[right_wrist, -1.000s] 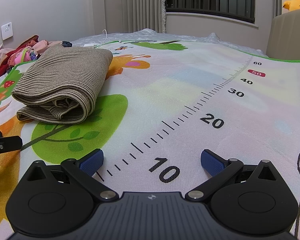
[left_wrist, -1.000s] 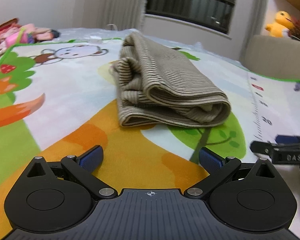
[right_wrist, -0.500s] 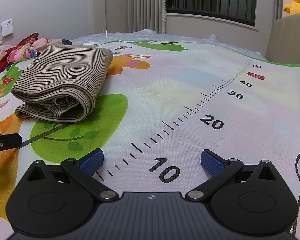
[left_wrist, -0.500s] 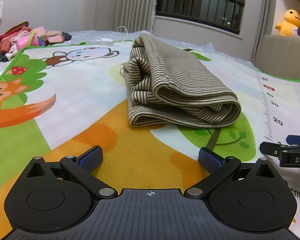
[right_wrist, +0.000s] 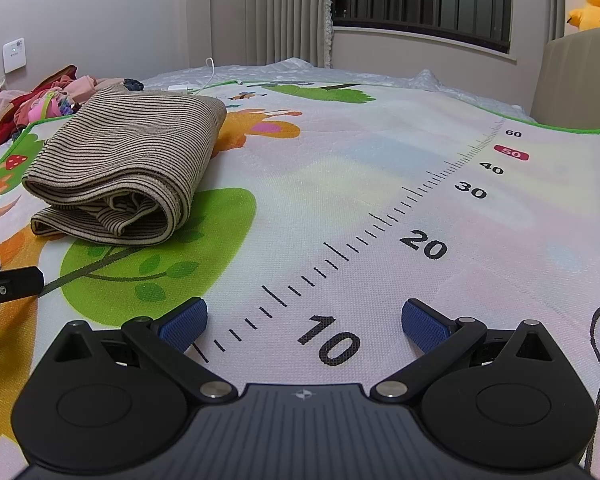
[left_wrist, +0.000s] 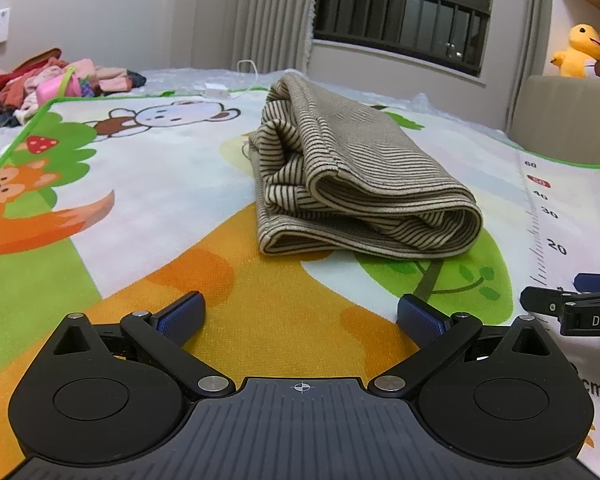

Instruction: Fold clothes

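Left tool (left_wrist: 301,314) agape; right tool (right_wrist: 304,316) agape; garment (left_wrist: 356,184) inner folds hidden.

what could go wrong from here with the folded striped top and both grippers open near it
1. The striped top is folded loosely, its near edge gaping in layers, so a nudge or a one-layer pinch could likely undo the fold.
2. The left gripper and right gripper sit close side by side on the play mat; reaching together, they might collide.
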